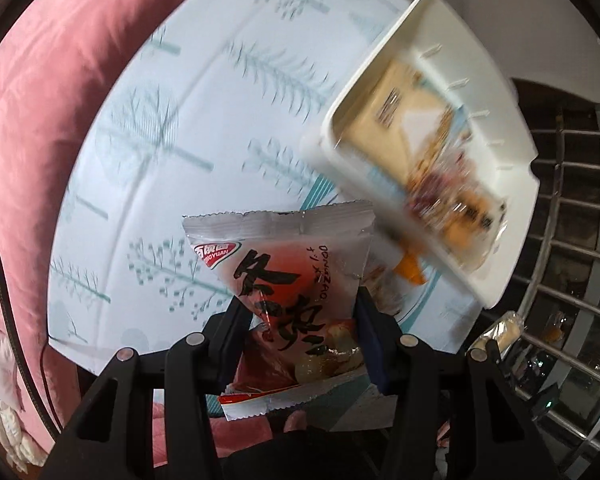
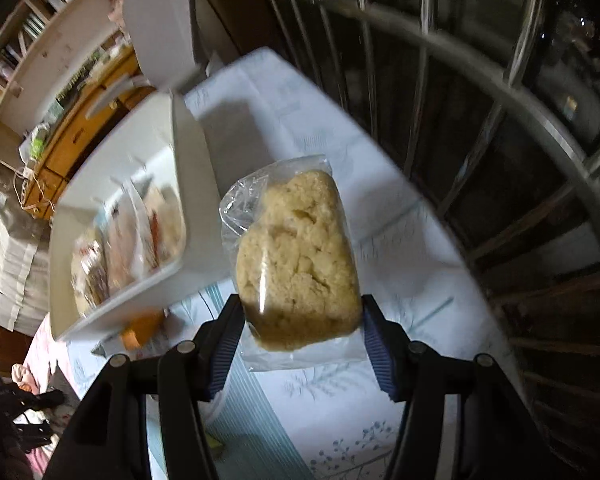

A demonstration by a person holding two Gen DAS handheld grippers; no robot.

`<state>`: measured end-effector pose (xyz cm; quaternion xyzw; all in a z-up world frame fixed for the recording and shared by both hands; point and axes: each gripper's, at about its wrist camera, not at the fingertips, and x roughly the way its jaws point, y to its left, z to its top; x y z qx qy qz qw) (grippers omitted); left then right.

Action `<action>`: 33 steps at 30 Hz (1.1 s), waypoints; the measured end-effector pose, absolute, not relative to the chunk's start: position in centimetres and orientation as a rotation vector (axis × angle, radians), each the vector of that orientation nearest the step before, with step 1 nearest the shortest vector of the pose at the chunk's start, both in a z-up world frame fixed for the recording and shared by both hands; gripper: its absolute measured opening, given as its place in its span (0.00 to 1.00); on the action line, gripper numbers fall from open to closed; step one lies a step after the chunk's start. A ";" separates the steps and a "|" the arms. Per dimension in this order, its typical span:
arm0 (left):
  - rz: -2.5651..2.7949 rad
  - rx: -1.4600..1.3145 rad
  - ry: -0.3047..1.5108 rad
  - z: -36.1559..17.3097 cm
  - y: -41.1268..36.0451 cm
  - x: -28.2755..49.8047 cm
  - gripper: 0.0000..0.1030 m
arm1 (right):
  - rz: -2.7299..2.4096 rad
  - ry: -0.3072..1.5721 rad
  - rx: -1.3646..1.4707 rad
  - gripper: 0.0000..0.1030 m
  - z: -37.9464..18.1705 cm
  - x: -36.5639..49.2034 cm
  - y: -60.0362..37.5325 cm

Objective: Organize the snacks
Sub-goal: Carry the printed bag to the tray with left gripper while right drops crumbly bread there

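Because both packets look bound for the white bin, each is held lifted over the table: the left gripper pinches a red snack packet, and the right gripper clamps a bagged crumbly cake beside the bin.

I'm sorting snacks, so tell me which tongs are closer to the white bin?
Hard to call. The left tongs hold a red packet just below the white bin; the right tongs hold a bagged pastry beside it.

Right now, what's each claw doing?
Left claw: closed on the red snack packet.
Right claw: closed on the clear-bagged crumbly cake.
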<state>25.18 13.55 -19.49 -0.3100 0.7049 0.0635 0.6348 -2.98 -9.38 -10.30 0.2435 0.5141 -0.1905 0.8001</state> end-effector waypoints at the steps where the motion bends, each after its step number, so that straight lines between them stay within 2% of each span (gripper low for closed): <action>1: 0.144 -0.693 1.592 -18.7 13.6 25.9 0.48 | -0.407 1.083 0.518 0.56 -9.7 -2.8 -9.5; 14: 0.002 -0.454 1.327 -11.5 10.8 31.0 0.48 | -0.196 0.880 0.397 0.56 -7.1 0.8 -4.9; 25: -0.206 -0.219 1.087 -11.1 6.0 32.5 0.48 | -0.091 0.853 0.325 0.57 -7.8 3.3 -2.1; 27: -0.243 -0.198 1.087 -11.2 5.3 32.6 0.56 | -0.099 0.869 0.329 0.57 -8.3 3.7 -2.2; 28: -0.252 -0.183 1.095 -11.4 4.9 32.6 0.70 | -0.107 0.882 0.327 0.57 -8.6 3.8 -2.2; 29: -0.250 -0.172 1.097 -11.4 4.6 32.6 0.78 | -0.116 0.901 0.324 0.58 -8.8 4.1 -2.3; 33: -0.252 -0.153 1.121 -11.7 4.1 32.2 0.78 | -0.139 0.906 0.311 0.69 -9.1 4.2 -2.4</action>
